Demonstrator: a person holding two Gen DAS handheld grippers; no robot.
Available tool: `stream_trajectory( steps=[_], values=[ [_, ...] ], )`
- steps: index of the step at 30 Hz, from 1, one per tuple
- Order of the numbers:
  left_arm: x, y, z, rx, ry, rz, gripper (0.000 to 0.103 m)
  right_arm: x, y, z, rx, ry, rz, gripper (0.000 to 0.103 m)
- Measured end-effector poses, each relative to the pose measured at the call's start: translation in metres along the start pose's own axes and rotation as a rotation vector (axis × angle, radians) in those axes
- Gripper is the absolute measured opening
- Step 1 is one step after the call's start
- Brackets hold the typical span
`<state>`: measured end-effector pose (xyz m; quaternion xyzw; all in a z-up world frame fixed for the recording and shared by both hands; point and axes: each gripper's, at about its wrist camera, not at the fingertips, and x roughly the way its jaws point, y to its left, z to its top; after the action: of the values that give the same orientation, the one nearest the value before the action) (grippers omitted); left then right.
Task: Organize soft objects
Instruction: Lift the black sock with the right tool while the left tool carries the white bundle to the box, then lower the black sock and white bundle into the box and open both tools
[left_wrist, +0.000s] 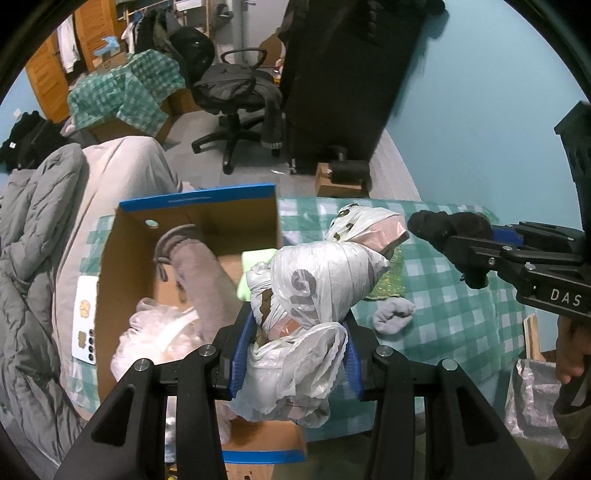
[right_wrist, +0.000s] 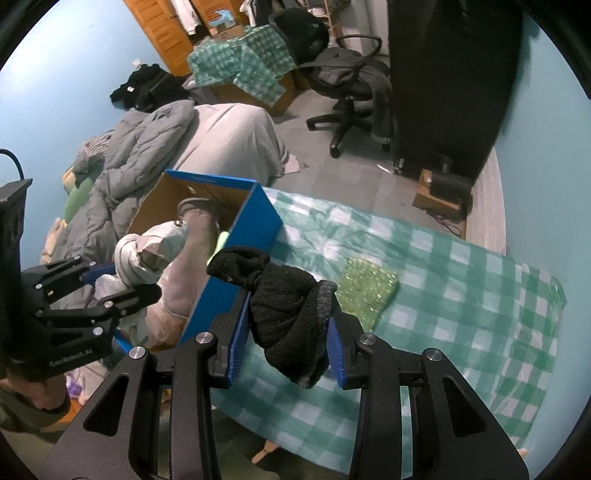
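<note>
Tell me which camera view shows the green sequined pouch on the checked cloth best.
The right wrist view: the green sequined pouch lies almost fully exposed there. In the left wrist view only a sliver shows behind the white plastic bag bundle.

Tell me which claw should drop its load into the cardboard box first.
Left, probably. The left claw holds its white plastic-bag bundle right at the cardboard box, over its near corner. The right claw, shut on the black sock, sits outside the box's blue wall, above the checked cloth.
</note>
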<state>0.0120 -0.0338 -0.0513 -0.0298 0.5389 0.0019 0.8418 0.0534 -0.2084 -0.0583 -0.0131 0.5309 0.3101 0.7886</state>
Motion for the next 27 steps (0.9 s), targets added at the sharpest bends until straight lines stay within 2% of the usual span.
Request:
stream_trajectory(
  steps=[18,27],
  values=[
    [0.011,0.068,0.017,-0.085,-0.005,0.061,0.044,0.045,0.053,0.048,-0.075,0.028,0.060,0.036],
    [0.030,0.110,0.022,-0.145,0.027,0.100,0.044,0.079,0.084,0.069,-0.111,0.058,0.080,0.036]
  ],
)
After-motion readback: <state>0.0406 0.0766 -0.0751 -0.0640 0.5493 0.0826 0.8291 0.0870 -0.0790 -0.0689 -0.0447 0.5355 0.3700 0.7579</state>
